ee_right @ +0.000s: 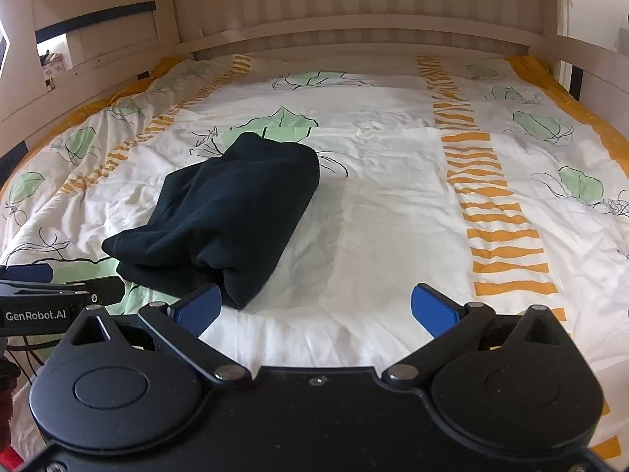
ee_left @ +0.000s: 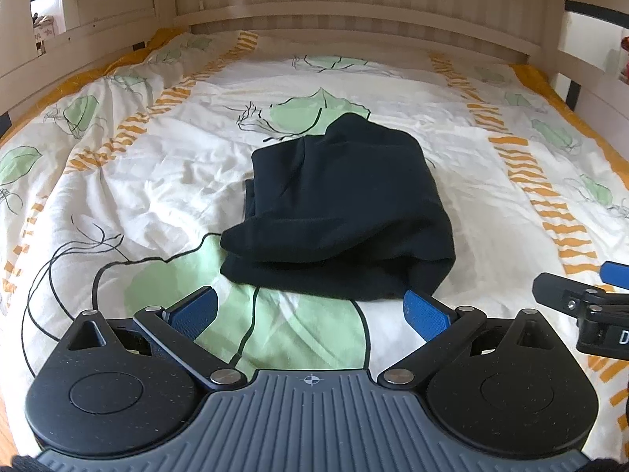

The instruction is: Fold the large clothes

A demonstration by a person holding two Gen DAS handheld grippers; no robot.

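Dark garment (ee_left: 338,212) lying bundled on bed (ee_left: 157,165), seemingly folded; left hand-held gripper (ee_left: 310,310) and right hand-held gripper (ee_right: 316,308) both hovering spread, gripping nothing; perhaps tidying remaining.

Dark navy knit fabric garment (ee_left: 342,212) (ee_right: 232,216): folded into a thick, lumpy bundle, lying mid-bed, toward the near edge.

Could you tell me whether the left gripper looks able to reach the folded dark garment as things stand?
Probably yes. The left gripper is open and empty, with the dark garment lying just ahead of its fingertips on the bed cover. Nothing stands between them, and the right gripper is off to the side.
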